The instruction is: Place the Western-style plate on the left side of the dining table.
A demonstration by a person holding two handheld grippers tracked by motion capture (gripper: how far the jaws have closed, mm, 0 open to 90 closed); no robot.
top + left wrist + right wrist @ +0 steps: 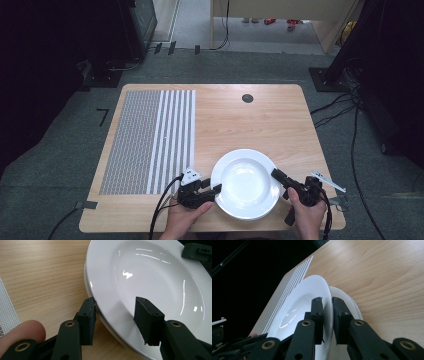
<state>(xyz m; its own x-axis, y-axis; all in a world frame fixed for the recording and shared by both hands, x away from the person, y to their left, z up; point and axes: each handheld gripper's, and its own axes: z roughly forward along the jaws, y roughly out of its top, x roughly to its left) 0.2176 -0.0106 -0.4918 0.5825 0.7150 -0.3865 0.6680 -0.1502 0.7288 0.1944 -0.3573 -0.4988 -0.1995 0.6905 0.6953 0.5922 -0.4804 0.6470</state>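
plates: two white plates (246, 184) are sitting stacked near the front edge of the wooden tabletop (260, 120), just right of a striped mat (150, 140)
right gripper (327, 305): it's clamping the top plate's (307, 302) rim, jaws pretty much closed on it
left gripper (115, 315): jaws are gaping wide, straddling the rim on the other side, not squeezing anything

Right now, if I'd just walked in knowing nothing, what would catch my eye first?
Most likely the white plate at the near edge of the wooden table, with a second plate stacked beneath it. A person grips it from both sides: the right claw is pinched on the top plate's rim, while the left claw straddles the opposite rim, open. A grey striped mat covers the table's left part.
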